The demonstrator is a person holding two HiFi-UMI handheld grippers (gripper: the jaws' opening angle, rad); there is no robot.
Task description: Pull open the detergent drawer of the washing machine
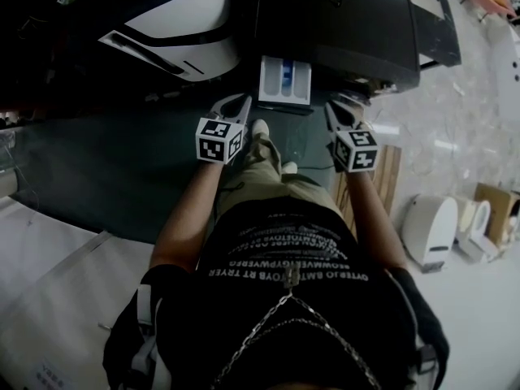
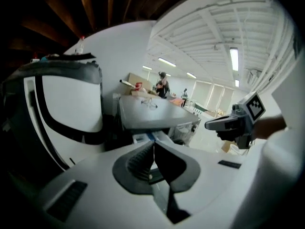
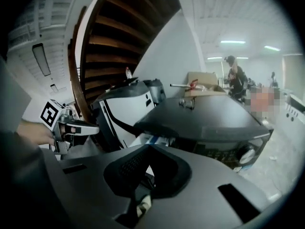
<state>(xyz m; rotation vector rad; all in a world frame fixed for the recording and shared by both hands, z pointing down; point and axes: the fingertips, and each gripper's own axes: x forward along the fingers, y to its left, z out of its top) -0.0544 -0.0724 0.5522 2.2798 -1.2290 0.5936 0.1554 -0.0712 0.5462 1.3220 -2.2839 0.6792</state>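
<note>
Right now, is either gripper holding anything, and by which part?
Nothing is held. The left gripper and right gripper are both shut and empty, clear of the open white plastic detergent drawer.

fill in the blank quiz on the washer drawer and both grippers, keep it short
1. The detergent drawer of the dark washing machine is ___, not closed.
2. The left gripper has its fingers ___, not apart.
3. In the head view, the white appliance stands to the ___ of the dark machine.
4. The right gripper holds ___.

Missing words: open; together; left; nothing
</note>
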